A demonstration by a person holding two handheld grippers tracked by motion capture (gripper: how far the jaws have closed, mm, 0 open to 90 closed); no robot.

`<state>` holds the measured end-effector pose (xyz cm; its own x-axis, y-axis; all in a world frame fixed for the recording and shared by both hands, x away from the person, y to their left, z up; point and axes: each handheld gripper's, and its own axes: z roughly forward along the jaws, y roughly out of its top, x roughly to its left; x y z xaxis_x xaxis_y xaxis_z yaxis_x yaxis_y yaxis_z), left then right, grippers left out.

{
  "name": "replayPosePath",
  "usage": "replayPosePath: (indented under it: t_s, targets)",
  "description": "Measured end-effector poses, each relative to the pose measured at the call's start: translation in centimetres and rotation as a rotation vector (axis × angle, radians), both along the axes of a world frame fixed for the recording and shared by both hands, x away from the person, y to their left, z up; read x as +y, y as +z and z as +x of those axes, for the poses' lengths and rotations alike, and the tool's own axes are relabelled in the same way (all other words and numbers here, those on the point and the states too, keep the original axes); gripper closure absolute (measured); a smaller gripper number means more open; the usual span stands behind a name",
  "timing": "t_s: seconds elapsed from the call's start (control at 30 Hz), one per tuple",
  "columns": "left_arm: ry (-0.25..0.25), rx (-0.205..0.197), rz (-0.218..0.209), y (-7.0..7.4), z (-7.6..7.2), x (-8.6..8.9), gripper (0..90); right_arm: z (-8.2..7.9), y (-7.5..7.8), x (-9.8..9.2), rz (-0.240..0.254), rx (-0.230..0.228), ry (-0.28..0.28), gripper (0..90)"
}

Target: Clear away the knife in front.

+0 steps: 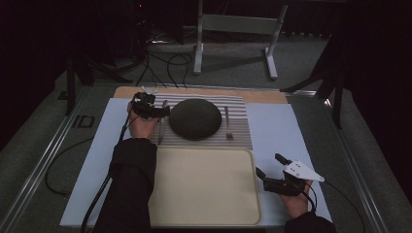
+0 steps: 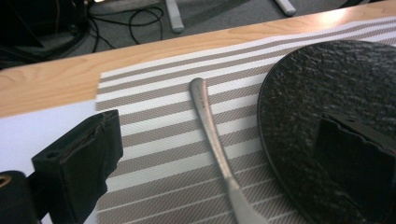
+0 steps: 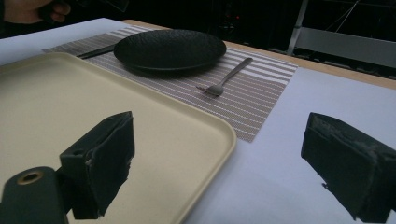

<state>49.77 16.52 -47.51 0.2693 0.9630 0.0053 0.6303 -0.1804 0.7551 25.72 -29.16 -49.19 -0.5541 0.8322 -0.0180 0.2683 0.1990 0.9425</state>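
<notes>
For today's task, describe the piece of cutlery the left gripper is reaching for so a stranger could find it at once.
Find the striped placemat beyond the cream tray. A dark round plate sits on it. The knife lies left of the plate, between the open left gripper jaws; the fork lies on the right.

Wooden table [image 1: 262, 95] runs across the centre of the frame, a pale blue sheet [image 1: 277, 128] over it; striped placemat [image 1: 238, 121] upper middle, cream tray [image 1: 204, 187] lower middle.
</notes>
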Motion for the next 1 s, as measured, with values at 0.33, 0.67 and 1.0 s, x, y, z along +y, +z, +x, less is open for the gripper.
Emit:
replayPosePath:
  t_s: [0.33,0.67,1.0]
  targets:
    - [0.029,0.108,-0.002,-1.9,1.8,-1.1,7.1,0.0,0.0,-0.1,0.005,0.001,0.0,9.8]
    - [0.14,0.167,0.008,-3.4,2.6,-1.3,28.8,0.1,0.0,-0.2,0.015,0.002,0.002,9.8]
    - [0.145,0.273,0.037,-3.5,2.4,-1.7,68.0,0.1,0.0,-0.2,0.012,0.004,0.0,9.8]
